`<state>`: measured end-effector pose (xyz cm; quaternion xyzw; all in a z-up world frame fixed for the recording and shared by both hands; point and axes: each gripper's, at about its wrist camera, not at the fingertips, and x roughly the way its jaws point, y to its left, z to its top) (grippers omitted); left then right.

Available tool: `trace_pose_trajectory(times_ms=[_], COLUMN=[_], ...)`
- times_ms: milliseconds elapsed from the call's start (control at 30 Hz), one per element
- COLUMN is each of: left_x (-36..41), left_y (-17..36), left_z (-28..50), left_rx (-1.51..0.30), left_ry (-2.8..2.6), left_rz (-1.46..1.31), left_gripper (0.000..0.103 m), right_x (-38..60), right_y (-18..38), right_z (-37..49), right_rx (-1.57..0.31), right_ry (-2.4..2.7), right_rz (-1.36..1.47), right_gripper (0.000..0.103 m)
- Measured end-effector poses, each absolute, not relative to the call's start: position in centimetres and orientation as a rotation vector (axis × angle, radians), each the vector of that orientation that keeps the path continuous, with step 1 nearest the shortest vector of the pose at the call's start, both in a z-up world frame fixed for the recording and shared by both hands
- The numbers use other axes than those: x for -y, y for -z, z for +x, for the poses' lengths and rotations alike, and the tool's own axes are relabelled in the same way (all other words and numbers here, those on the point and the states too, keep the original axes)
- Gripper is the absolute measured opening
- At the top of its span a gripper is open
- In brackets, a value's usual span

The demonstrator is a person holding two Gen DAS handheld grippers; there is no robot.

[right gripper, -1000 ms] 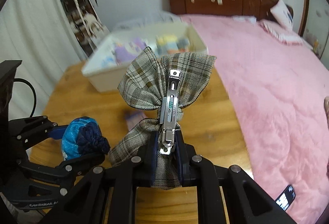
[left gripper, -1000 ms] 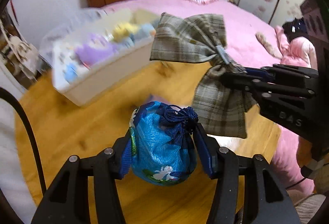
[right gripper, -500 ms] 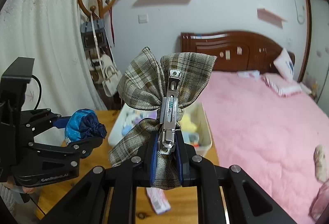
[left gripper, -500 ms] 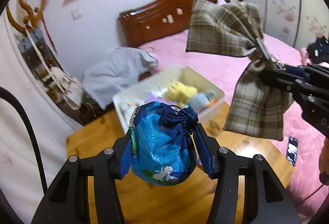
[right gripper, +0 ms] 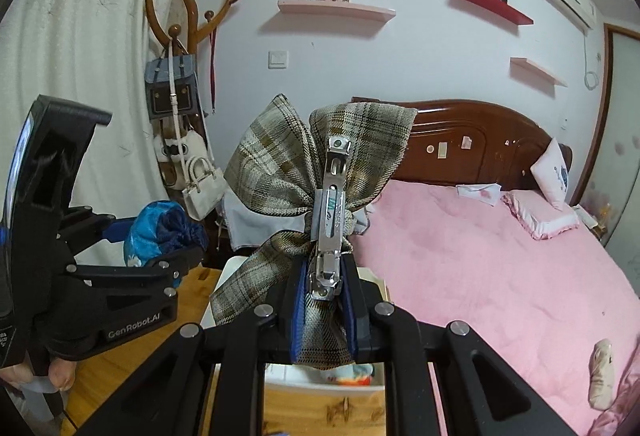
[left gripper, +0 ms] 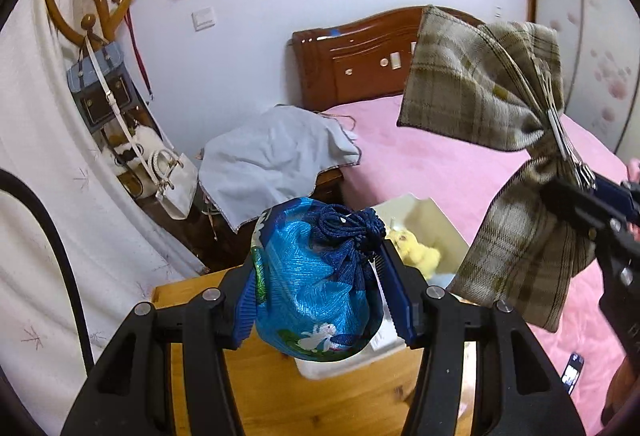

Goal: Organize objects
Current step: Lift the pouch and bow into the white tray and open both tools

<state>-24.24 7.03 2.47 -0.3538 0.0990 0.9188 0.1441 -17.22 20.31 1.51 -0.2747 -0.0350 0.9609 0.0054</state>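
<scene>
Already the white bin at five o'clock holds toys; the plaid bow, pinched by the right gripper, and the blue pouch, squeezed by the left gripper, hang above it, unplaced.

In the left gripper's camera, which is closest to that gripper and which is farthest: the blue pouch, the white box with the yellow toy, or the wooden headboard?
1. Blue pouch: held between the jaws of the left gripper.
2. White box: just behind the pouch, on the wooden table.
3. Wooden headboard: farthest, against the wall behind the pink bed.
</scene>
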Motion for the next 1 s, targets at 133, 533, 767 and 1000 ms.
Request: trace_pose_trajectory(times_ms=[133, 533, 767, 1000], left_x=[-7.5, -8.7, -8.7, -8.7], left_y=[-1.6, 4.5, 5.6, 5.6], left_z=[-26.4, -30.9, -30.5, -30.1], left_rx=[-0.260, -0.221, -0.257, -0.261], left_ry=[-2.663, -2.607, -2.638, -2.622], left_rz=[-1.062, -1.262, -1.297, -1.321], left_gripper=[0.058, 0.071, 0.090, 0.094], right_x=[-20.3, -19.5, -19.5, -19.6], right_y=[-0.6, 5.9, 7.6, 7.3], right_z=[-20.4, -25.8, -25.5, -24.9], right_rx=[0.088, 0.113, 0.154, 0.134], right_ry=[-2.976, -2.896, -2.869, -2.869], right_rz=[-0.926, -1.200, -1.240, -1.230], right_gripper=[0.017, 0.031, 0.040, 0.054])
